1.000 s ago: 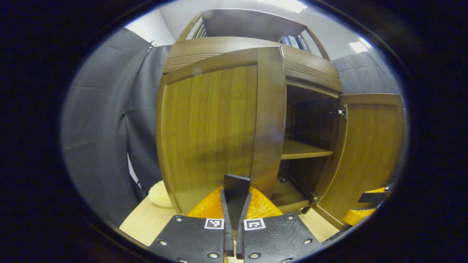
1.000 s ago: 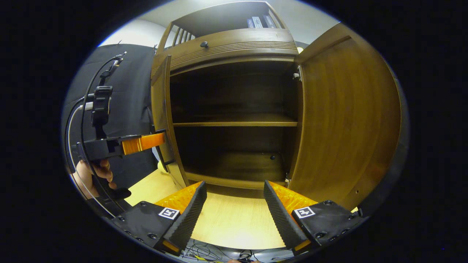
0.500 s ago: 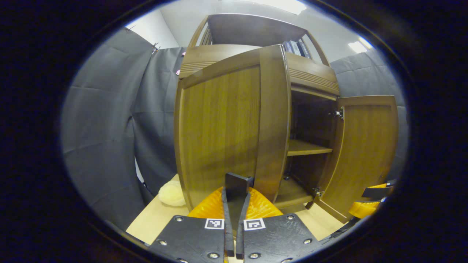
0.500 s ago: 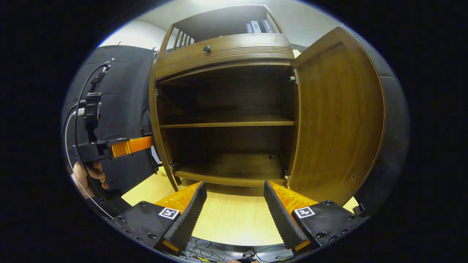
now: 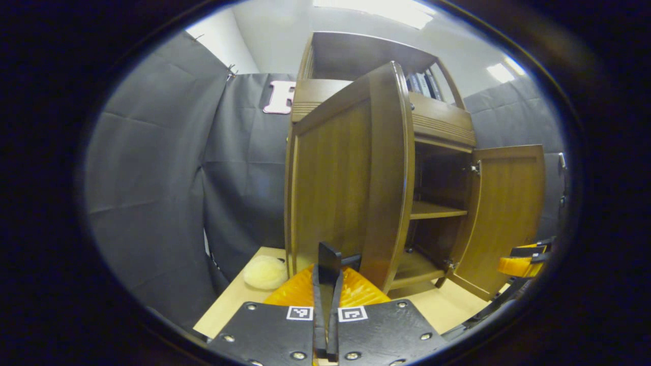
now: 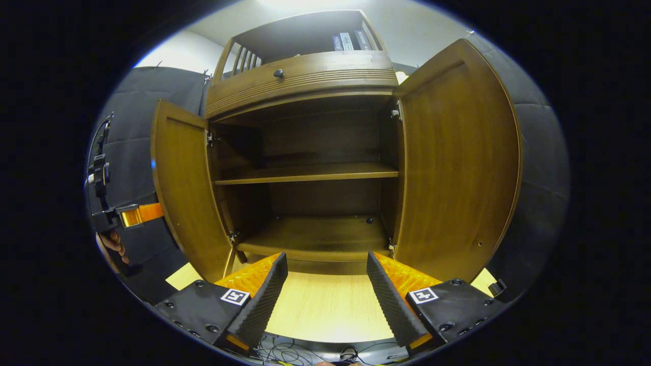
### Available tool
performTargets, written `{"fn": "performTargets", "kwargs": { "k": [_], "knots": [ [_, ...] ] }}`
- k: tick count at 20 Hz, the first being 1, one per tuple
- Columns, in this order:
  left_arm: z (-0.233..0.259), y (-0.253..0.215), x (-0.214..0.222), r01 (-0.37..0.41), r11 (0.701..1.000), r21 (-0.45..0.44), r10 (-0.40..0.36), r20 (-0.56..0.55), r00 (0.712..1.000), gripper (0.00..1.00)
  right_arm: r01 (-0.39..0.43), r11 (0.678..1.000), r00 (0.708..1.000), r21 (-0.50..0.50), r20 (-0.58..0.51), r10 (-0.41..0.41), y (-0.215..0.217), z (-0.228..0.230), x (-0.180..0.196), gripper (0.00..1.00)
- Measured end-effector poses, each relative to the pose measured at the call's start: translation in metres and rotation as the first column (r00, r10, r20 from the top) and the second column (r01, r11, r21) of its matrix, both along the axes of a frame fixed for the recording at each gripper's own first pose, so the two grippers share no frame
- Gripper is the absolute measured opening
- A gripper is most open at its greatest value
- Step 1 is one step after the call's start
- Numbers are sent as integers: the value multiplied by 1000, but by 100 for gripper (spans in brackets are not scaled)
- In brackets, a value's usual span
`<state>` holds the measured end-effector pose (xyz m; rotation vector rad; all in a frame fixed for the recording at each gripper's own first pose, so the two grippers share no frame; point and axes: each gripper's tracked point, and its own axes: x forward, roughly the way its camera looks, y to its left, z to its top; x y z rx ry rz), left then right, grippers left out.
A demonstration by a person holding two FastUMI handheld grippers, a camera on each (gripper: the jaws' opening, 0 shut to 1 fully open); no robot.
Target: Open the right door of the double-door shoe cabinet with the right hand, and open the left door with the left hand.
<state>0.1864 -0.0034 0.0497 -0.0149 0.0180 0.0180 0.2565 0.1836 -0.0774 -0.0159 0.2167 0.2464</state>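
Both cabinet (image 6: 310,168) doors stood open. Left gripper (image 5: 325,284) was closed, empty, beside the left door (image 5: 351,173). Right gripper (image 6: 325,295) was open over the table (image 6: 320,315).

The shoe cabinet (image 6: 305,76) is of brown wood, with a drawer band and a small dark knob above its double-door compartment. Both doors stand open. In the right gripper view the right door (image 6: 457,168) is swung wide, up and to the right of the parted jaws, its inner face showing; the left door (image 6: 185,193) is swung out up and to the left of them, hinged at the cabinet's left wall. Straight ahead above the jaws lie the dark interior, one middle shelf (image 6: 305,174) and the bottom board. In the left gripper view the left door (image 5: 351,173) rises just beyond the closed jaws, with its dark handle between them.
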Motion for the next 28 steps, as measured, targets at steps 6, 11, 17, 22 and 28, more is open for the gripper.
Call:
{"fn": "performTargets", "kwargs": {
  "k": [6,11,17,22,28],
  "knots": [
    [-1,54,-14,69,998,6,-70,19,997,2,6,1000,1000,-18,22,-6,3,8,-8,92],
    [-2,95,-13,126,992,20,-126,16,992,2,16,998,1000,-63,27,-14,-2,15,-15,92],
    [-2,121,-12,153,988,-3,-153,16,988,2,36,994,999,-104,38,-32,-16,26,-19,92],
    [-2,121,-16,139,990,11,-139,-8,990,2,44,994,998,-99,41,-40,-26,34,-15,94],
    [15,131,-34,26,999,-35,-26,-16,1000,2,45,995,997,-91,66,-39,-48,45,-6,94]
  ]
}}
